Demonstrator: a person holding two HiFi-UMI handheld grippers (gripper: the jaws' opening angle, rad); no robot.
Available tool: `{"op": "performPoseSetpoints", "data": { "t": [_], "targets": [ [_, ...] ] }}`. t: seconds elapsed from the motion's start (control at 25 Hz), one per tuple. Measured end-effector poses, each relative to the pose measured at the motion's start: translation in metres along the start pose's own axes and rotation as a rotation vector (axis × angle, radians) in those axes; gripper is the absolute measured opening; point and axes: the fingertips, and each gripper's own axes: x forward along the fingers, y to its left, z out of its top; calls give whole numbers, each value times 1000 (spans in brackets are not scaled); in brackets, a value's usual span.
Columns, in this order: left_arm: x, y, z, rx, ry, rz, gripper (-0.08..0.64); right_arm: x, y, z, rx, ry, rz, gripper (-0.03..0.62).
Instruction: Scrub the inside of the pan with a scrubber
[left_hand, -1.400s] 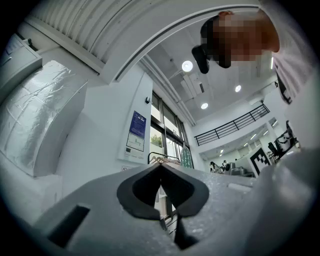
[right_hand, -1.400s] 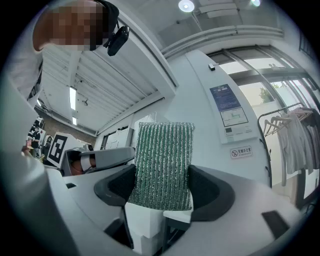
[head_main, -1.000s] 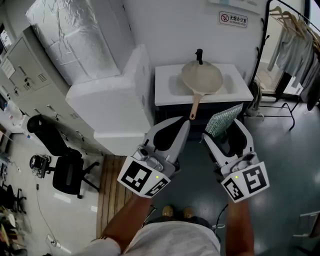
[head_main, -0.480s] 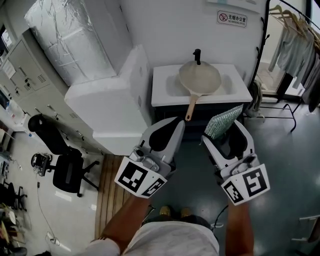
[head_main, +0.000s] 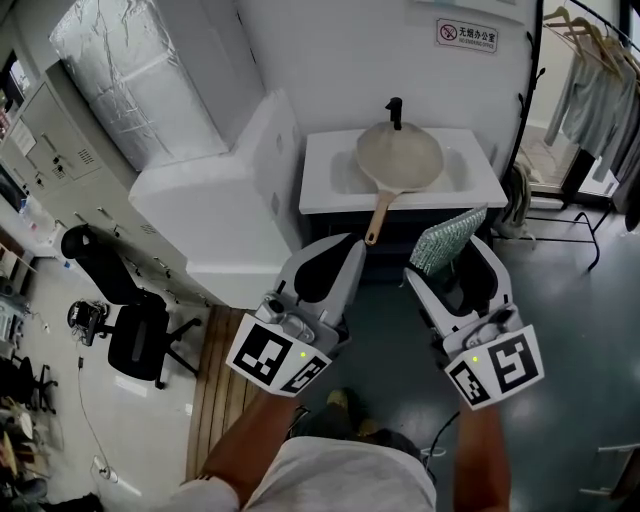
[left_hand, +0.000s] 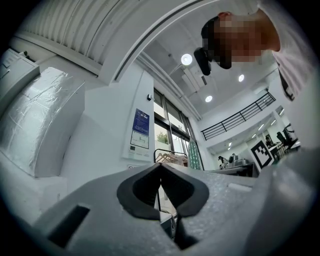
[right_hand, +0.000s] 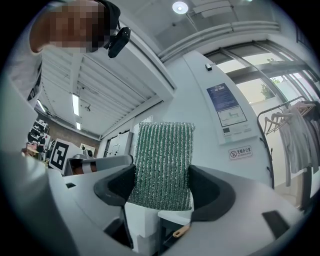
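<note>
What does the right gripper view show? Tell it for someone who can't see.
The right claw is shut on a green scrubber standing upright between its dark pads. Behind are a white wall with posters and a clothes rack.

On the wall just above the basin (head_main: 490, 186), toward its right end, a small white wall sign (head_main: 466, 36) shows a red prohibition circle beside a line of Chinese characters. It seems to read 无烟办公室, though the print is small. A finer line beneath cannot be read. Higher on the wall above the basin, a blue poster (right_hand: 227, 107) carries print too fine to read. In front of the basin, the left gripper (head_main: 350, 247) and right gripper (head_main: 443, 257) each bear a black-and-white square marker (head_main: 268, 353) without letters. Far left of the basin, the cabinet labels (head_main: 85, 157) are illegible.
</note>
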Motion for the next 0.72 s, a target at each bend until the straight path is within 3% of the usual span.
{"op": "performPoseSetpoints", "data": {
  "t": [0.44, 0.72],
  "targets": [
    [40, 41, -21, 5, -23, 6, 15, 39, -41, -19, -21, 22, -5, 339],
    [88, 98, -44, 9, -37, 10, 15, 98, -84, -38, -44, 51, -9, 339]
  ]
}}
